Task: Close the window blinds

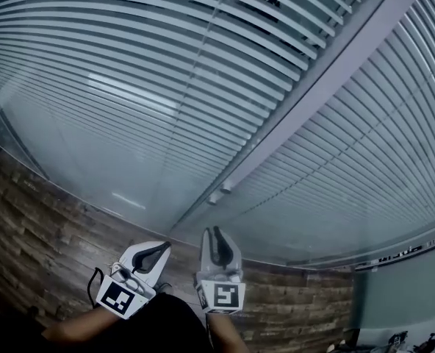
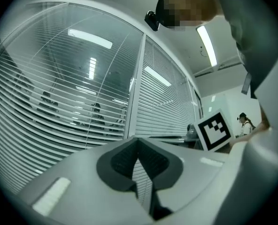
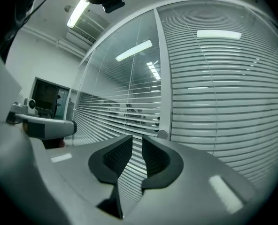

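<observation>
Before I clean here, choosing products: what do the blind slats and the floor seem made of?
Blind slats: thin, even, pale strips with a soft sheen, probably painted metal or plastic. Floor: brown staggered planks with grain, wood or wood-look laminate, matte.

Window blinds: white horiz. slats, fully lowered, 2 sections split by frame post; left section's slats tilted open, see-through.

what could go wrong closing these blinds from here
The right gripper is empty with jaws only narrowly apart, so it may not fit round the small knob on the window frame. The left gripper is shut and empty, so it cannot help without opening first.
</observation>
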A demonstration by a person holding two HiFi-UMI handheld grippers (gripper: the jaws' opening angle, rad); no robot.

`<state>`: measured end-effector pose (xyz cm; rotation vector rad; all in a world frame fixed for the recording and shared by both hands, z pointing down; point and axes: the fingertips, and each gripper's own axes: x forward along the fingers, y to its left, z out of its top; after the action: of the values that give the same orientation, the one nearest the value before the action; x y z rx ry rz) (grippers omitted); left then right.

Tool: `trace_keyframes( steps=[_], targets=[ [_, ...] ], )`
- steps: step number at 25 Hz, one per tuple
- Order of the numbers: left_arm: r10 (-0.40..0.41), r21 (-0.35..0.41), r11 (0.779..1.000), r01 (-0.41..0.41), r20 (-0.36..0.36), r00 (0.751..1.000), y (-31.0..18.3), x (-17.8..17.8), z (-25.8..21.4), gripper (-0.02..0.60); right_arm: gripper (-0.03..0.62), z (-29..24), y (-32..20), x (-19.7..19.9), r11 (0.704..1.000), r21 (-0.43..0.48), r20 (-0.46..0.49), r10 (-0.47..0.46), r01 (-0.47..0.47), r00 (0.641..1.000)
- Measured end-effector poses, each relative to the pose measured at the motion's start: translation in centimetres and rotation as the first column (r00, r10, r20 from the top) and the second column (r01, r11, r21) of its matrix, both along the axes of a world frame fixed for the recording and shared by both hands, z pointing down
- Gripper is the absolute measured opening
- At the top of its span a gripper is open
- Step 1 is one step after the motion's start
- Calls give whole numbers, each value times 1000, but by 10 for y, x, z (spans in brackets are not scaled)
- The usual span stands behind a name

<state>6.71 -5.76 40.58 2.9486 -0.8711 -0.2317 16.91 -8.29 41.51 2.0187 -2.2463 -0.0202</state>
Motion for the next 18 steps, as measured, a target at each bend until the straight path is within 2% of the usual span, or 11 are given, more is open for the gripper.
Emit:
trace_keyframes(
  steps=[5, 9, 13, 18],
  targets=[
    [-60, -10, 998, 60, -12, 998, -21, -14, 1, -2, 111, -2, -43, 24, 995, -7, 21, 95, -95, 995],
    [-51, -1, 999, 51, -7, 999, -26, -17, 3, -2, 115, -5, -61, 37, 985, 5, 48, 171, -171, 984],
    [-53, -10, 999, 53, -12, 999, -33, -20, 7, -2, 127, 2, -76, 48, 980, -18, 57, 201, -200, 978],
    [-26, -31, 999, 26, -1, 1000, -38, -26, 15, -2, 129, 3, -86, 56, 964, -3, 67, 266, -266, 962]
  ],
)
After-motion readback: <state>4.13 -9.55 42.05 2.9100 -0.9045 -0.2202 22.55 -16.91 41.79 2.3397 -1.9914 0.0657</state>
